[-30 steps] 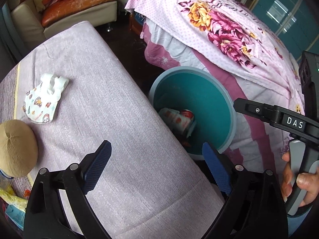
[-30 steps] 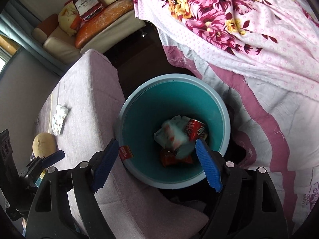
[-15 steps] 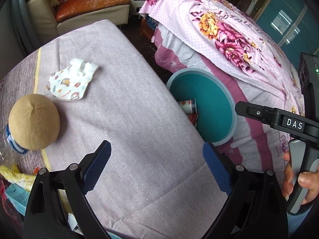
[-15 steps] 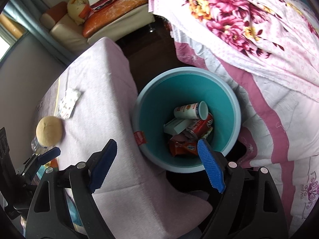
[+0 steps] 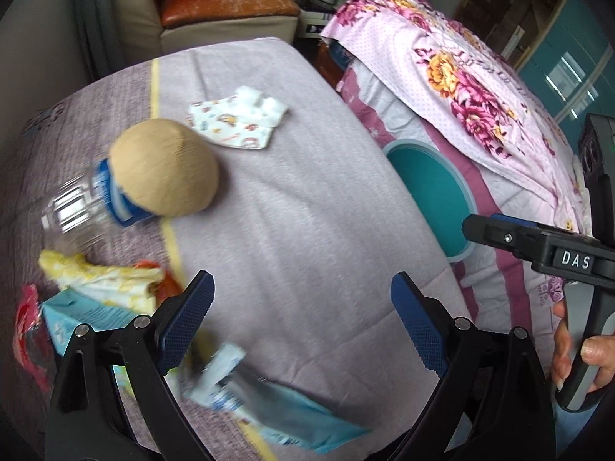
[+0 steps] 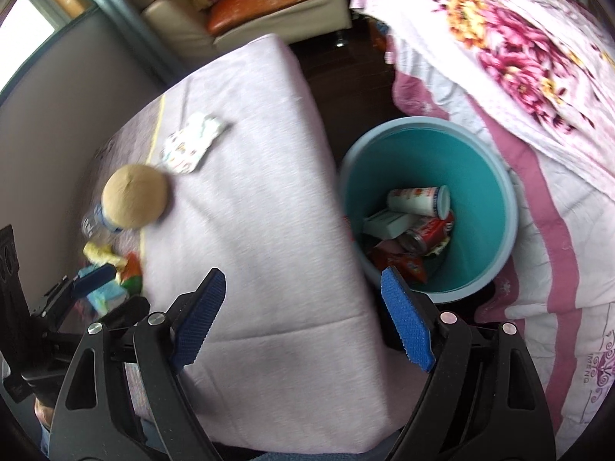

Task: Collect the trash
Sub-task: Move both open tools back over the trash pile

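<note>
A teal bin (image 6: 476, 176) stands on the floor between the lilac-covered table (image 5: 307, 207) and the bed; a paper cup (image 6: 419, 199), a red can (image 6: 426, 230), a small box and wrappers lie inside. On the table lie a cartoon-print cloth (image 5: 238, 123), a tan ball (image 5: 165, 169) against a clear plastic bottle (image 5: 77, 211), a yellow wrapper (image 5: 100, 280) and light-blue packets (image 5: 292, 418). My left gripper (image 5: 303, 326) hangs open and empty over the table's near part. My right gripper (image 6: 303, 322) is open and empty above the table's edge next to the bin.
A bed with a pink flowered cover (image 5: 461, 88) runs along the right. A cream sofa with an orange cushion (image 5: 226, 4) stands at the back. Dark floor (image 6: 346, 57) shows between table, bed and sofa. A hand (image 5: 592, 361) holds the right gripper's handle.
Both views have swung left, away from the bin and over the table. The ball, bottle and wrappers at the table's left have come into view. Both grippers stayed open and empty.
</note>
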`<action>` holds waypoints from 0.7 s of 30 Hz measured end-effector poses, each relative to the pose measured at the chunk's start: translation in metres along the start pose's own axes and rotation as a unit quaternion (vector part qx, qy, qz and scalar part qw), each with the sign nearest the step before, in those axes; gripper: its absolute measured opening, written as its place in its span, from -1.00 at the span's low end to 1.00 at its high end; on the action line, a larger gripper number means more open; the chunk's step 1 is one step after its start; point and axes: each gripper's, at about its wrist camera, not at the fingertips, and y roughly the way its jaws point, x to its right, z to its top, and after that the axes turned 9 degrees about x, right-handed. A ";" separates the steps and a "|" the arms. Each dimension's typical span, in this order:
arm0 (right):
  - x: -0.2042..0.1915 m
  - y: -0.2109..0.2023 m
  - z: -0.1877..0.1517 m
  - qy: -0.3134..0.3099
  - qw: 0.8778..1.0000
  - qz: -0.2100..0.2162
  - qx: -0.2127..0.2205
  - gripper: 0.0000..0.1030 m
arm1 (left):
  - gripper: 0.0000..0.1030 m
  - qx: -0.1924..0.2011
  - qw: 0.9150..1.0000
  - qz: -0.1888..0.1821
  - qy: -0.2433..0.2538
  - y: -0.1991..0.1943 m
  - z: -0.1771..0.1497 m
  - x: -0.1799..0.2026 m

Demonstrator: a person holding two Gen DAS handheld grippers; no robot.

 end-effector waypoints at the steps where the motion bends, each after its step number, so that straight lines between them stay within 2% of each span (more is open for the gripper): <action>1: -0.011 0.001 -0.003 -0.011 1.000 0.006 -0.006 0.54 | 0.81 0.004 1.000 0.005 -0.005 -0.005 -0.002 -0.007; 6: -0.054 0.011 -0.016 -0.057 0.997 0.032 -0.043 0.54 | 0.81 0.015 0.999 0.026 -0.036 -0.027 -0.016 -0.047; 11: -0.097 0.025 -0.038 -0.105 0.989 0.055 -0.089 0.54 | 0.81 0.023 0.996 0.043 -0.078 -0.048 -0.038 -0.086; 17: -0.151 0.045 -0.075 -0.172 0.969 0.081 -0.156 0.54 | 0.81 0.026 0.990 0.054 -0.130 -0.062 -0.064 -0.123; 21: -0.171 0.057 -0.093 -0.205 0.961 0.074 -0.171 0.54 | 0.81 0.023 0.985 0.056 -0.159 -0.064 -0.075 -0.139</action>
